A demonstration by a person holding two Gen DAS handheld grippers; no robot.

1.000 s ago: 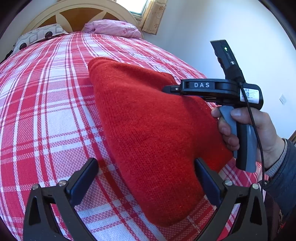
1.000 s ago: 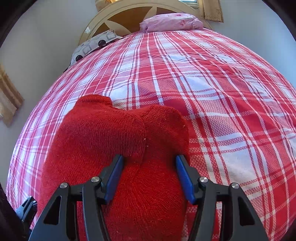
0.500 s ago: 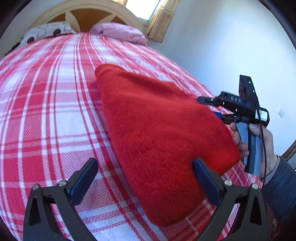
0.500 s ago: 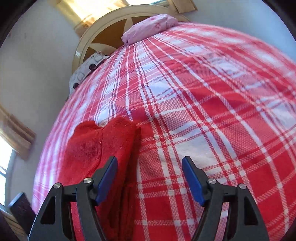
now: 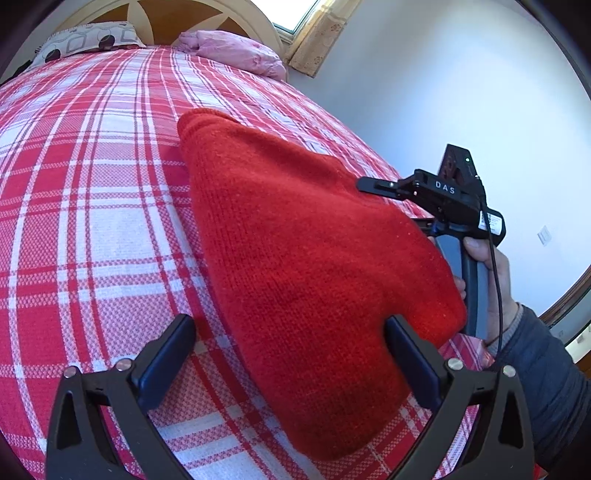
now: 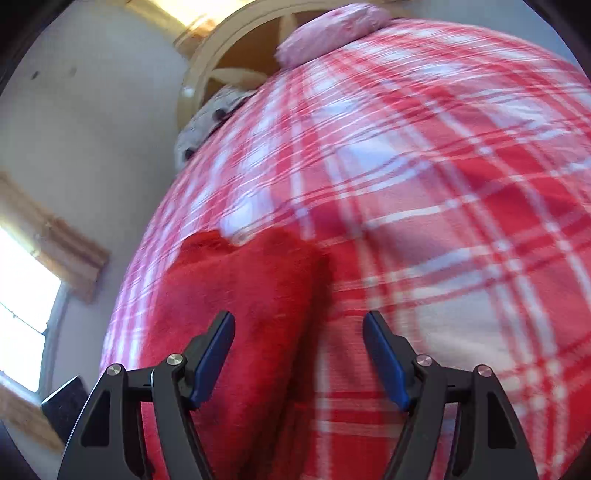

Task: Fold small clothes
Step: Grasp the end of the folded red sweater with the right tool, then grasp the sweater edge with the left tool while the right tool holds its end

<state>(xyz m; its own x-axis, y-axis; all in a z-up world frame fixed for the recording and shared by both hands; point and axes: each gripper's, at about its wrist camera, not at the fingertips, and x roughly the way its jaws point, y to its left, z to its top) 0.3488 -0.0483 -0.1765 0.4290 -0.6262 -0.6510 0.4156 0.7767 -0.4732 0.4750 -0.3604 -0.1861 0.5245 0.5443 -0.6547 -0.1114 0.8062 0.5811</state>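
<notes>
A red knitted garment (image 5: 295, 258) lies folded on the red and white plaid bedspread (image 5: 85, 192). My left gripper (image 5: 291, 350) is open, its fingers either side of the garment's near end. In the left wrist view the right gripper (image 5: 373, 186) hovers beside the garment's right edge; whether it touches the garment cannot be told. In the blurred right wrist view the right gripper (image 6: 299, 354) is open and empty over the right edge of the garment (image 6: 236, 306).
A pink pillow (image 5: 236, 51) and a patterned pillow (image 5: 88, 40) lie by the wooden headboard (image 5: 207, 18). A white wall (image 5: 461, 81) runs close along the bed's right side. A window (image 6: 18, 306) is on the other wall.
My right gripper let go of the garment's right edge, pulled back off it and swung, then moved in toward the edge again. My left gripper stayed open near the garment's near end.
</notes>
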